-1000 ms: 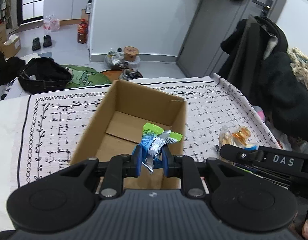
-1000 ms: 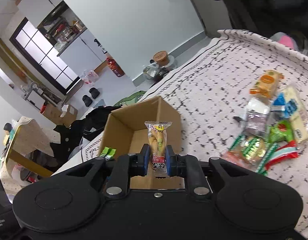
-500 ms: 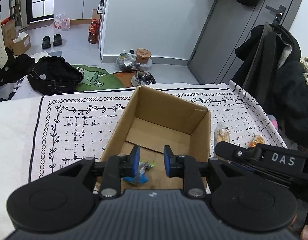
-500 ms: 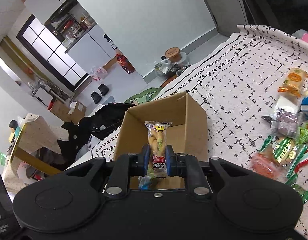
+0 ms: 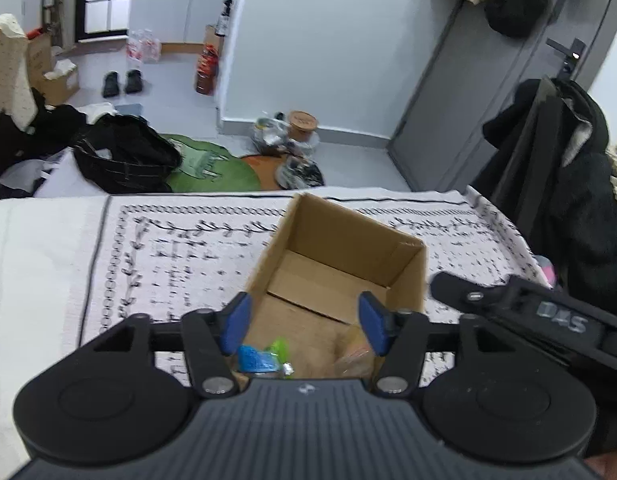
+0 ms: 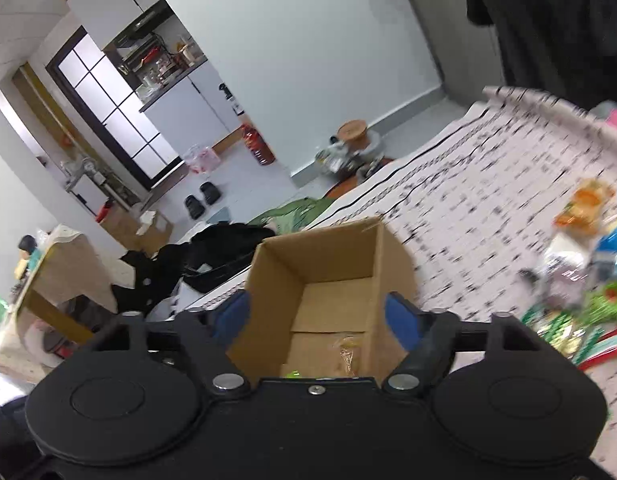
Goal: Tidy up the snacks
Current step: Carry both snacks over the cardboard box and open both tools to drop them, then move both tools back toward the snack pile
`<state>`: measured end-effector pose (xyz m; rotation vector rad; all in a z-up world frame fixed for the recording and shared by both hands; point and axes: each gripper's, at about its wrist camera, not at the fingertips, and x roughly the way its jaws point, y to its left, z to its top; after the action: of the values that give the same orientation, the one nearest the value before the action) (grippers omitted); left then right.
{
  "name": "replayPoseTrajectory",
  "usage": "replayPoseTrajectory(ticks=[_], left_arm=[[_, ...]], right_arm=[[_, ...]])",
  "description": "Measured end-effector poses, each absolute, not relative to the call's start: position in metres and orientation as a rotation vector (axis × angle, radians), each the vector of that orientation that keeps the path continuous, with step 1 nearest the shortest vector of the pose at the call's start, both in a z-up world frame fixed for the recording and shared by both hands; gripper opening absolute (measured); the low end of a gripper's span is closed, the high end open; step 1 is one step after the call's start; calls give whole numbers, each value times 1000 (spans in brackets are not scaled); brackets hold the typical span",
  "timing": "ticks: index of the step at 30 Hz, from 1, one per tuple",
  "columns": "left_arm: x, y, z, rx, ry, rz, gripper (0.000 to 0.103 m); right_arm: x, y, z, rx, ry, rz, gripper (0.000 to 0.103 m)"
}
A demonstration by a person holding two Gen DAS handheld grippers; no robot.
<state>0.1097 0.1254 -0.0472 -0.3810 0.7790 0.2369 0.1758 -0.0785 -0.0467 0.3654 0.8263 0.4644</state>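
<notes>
Patterned cloth (image 6: 488, 200): loose snacks (image 6: 580, 304) only in right view.

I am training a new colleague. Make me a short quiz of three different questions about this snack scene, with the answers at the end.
1. True or false: the left claw grips a snack.
2. Which packet lies in the cardboard box near the left claw's left finger? A) blue and green packet B) red can C) white cup
3. Fill in: the loose snack pile lies on the patterned ____.

Key:
1. False. Both the left claw and the right claw have just opened and hold nothing.
2. A, the blue and green packet.
3. Cloth.
</notes>
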Motion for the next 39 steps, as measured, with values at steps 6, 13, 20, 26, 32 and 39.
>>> replayPoseTrajectory(ticks=[6,13,20,26,32,39], left_arm=[[101,110,-31,-289,710,256,71],[93,94,-22,-288,673,204,76],[86,69,-14,-250,659,153,77],[80,51,-12,-262,645,85,78],[76,29,-12,-253,659,69,78],[70,8,-9,-272,655,8,79]], right_arm=[[160,-94,-34,268,776,422,103],[148,-116,-29,218,774,386,103],[134,-150,-28,217,780,327,103],[127,-177,-22,215,794,285,103],[116,-201,-16,203,796,255,103],[110,-226,-15,214,811,237,103]])
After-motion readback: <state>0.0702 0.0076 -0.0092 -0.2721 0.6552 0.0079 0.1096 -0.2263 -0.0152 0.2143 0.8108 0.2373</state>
